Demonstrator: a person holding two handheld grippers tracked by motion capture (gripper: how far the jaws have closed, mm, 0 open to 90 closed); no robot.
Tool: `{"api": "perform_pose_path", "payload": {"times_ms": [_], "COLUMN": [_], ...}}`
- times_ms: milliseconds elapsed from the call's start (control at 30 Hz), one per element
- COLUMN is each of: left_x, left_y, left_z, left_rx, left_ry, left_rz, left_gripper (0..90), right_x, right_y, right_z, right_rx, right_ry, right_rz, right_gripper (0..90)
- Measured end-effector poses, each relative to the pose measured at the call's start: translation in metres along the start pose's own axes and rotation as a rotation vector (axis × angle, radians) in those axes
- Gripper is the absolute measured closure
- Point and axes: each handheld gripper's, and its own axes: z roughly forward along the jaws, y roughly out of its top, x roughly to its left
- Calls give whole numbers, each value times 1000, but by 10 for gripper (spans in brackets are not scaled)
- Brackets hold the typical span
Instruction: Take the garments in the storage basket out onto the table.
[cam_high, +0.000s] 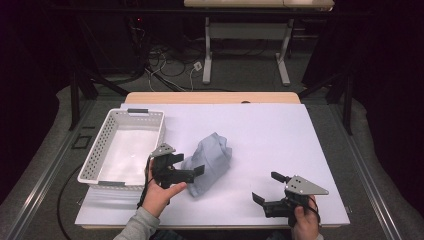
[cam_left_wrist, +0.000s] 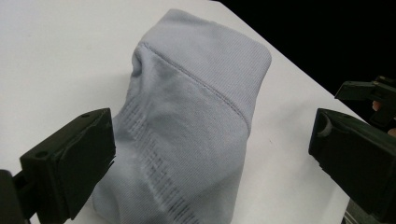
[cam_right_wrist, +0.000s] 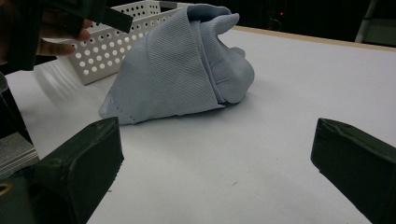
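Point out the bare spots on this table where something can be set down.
Free: the white table surface right of the crumpled grey cloth, back to the far edge, and the strip between cloth and right gripper. The white basket looks empty. Crowded: the left gripper sits at the cloth, beside the basket.

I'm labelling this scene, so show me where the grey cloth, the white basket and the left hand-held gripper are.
grey cloth (cam_high: 210, 162): high view, middle of the bundle.
white basket (cam_high: 100, 145): high view, perforated left wall.
left hand-held gripper (cam_high: 189, 165): high view, midway between its fingertips, at the cloth's edge.
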Motion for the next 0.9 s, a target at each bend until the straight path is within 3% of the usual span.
{"api": "perform_pose_path", "payload": {"times_ms": [367,600,733,900], "left_x": [3,2,0,1], "left_y": [-6,-14,-19,-25], "left_z": [-37,-53,-56,-55], "left_rx": [-92,-141,-154,-135], "left_ry": [39,64,65,71], "left_rz": [53,80,80,81], "left_gripper": [25,29,29,29], "right_x": [0,0,0,-1], "right_y": [0,0,0,-1], "right_z": [0,0,0,0], "right_rx": [0,1,7,-4], "right_ry": [0,1,-2,-1], "right_rz": [0,0,-5,6], "right_gripper": [20,20,20,20]}}
